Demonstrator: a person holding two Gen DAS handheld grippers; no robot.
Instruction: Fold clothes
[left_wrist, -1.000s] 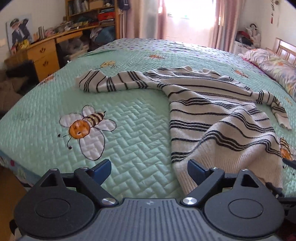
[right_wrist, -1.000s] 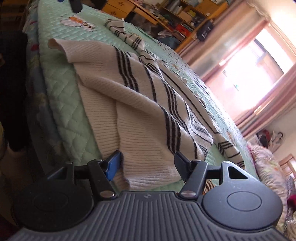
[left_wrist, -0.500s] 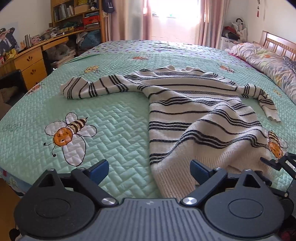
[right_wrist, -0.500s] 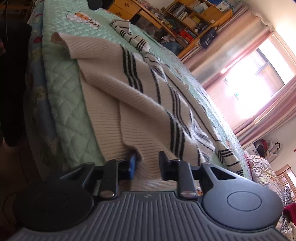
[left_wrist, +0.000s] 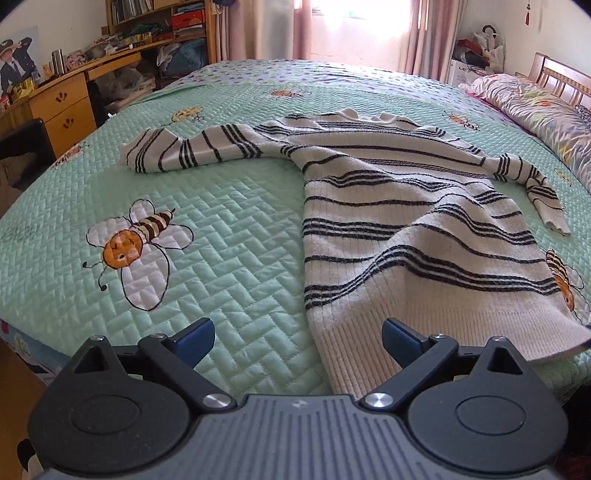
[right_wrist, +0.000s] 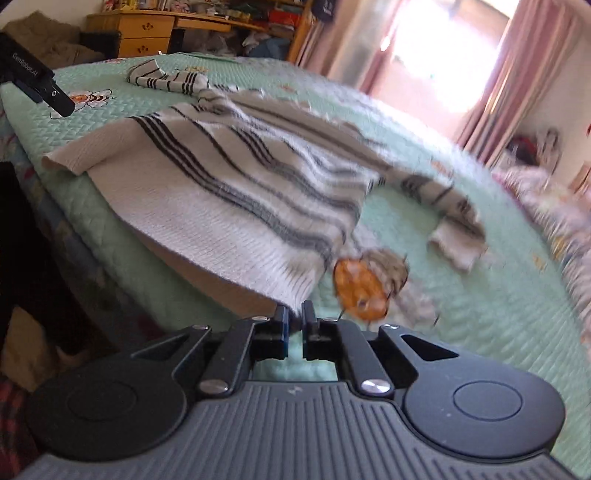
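A white knit sweater (left_wrist: 388, 206) with black stripes lies spread on a green bee-print quilt (left_wrist: 221, 229), sleeves out to both sides. Its ribbed hem (left_wrist: 354, 347) hangs at the near bed edge. My left gripper (left_wrist: 297, 332) is open, straddling the hem's left corner just above it. In the right wrist view the sweater (right_wrist: 240, 184) runs away from my right gripper (right_wrist: 294, 314), which is shut on the hem's right corner; that corner is lifted off the quilt (right_wrist: 461, 314). A black part of the left gripper (right_wrist: 37, 85) shows at the upper left.
A wooden desk (left_wrist: 62, 107) and shelves stand beyond the bed's left side. A floral duvet (left_wrist: 535, 107) and headboard lie at the far right. Pink curtains (left_wrist: 424, 33) frame a bright window. The bed edge drops off just below both grippers.
My right gripper has closed from open onto the hem's right corner and swung round with it. The left gripper stays open and has shifted left, so the sweater sits further right.
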